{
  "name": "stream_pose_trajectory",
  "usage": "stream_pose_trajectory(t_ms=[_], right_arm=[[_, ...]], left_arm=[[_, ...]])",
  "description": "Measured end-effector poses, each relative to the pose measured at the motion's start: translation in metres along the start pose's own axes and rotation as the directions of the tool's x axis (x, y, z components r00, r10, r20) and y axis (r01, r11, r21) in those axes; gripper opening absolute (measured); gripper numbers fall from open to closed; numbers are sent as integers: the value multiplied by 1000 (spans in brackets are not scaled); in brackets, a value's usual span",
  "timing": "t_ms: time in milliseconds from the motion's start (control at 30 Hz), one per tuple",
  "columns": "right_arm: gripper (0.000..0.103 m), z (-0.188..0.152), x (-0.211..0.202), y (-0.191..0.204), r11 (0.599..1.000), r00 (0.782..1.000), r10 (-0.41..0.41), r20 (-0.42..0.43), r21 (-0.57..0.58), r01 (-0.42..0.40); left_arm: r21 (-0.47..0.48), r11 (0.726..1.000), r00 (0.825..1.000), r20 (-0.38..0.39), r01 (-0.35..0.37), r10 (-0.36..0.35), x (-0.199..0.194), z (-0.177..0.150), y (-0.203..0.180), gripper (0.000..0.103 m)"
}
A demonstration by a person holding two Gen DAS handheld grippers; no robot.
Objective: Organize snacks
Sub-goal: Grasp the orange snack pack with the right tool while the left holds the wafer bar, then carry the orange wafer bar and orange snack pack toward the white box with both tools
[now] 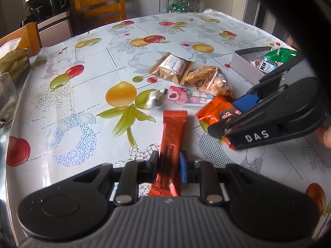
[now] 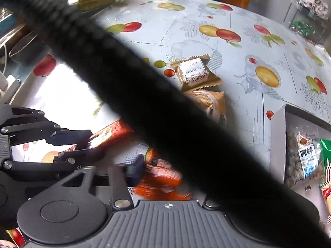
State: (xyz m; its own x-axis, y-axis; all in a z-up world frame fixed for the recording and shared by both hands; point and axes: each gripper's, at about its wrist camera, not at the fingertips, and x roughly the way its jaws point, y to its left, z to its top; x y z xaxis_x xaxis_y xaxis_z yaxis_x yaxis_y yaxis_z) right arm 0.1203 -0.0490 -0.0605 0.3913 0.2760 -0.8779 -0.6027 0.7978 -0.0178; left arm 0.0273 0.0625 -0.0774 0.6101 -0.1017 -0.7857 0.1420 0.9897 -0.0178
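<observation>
Round table (image 1: 86,47) under a glossy fruit-print cloth. At its right edge, an open white box (image 1: 243,63) holding a green packet (image 1: 278,56) and a seed bag (image 2: 304,161). Mid-table, two tan snack packs (image 1: 171,67) beside a pink candy wrapper (image 1: 186,96) and a spoon (image 1: 154,101). Left gripper (image 1: 169,165) pressed onto a long orange-red snack stick (image 1: 172,136). Right gripper (image 1: 233,119) pinching an orange snack pouch (image 1: 217,113), just beside the stick. Thick black cable (image 2: 144,95) across the right view.

On the desk (image 1: 82,66), the wafer stick (image 1: 173,128) lies at 6 o'clock, the spoon (image 1: 154,101) just behind it, the box (image 1: 246,64) at 2 o'clock.
</observation>
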Motion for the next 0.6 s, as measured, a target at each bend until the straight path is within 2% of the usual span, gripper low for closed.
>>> stream_pose_trajectory(t_ms=[600], right_arm=[[39, -11, -24, -23, 998, 998, 59, 26, 32, -59]], left_arm=[[6, 1000, 1000, 10, 7, -8, -7, 9, -23, 17]])
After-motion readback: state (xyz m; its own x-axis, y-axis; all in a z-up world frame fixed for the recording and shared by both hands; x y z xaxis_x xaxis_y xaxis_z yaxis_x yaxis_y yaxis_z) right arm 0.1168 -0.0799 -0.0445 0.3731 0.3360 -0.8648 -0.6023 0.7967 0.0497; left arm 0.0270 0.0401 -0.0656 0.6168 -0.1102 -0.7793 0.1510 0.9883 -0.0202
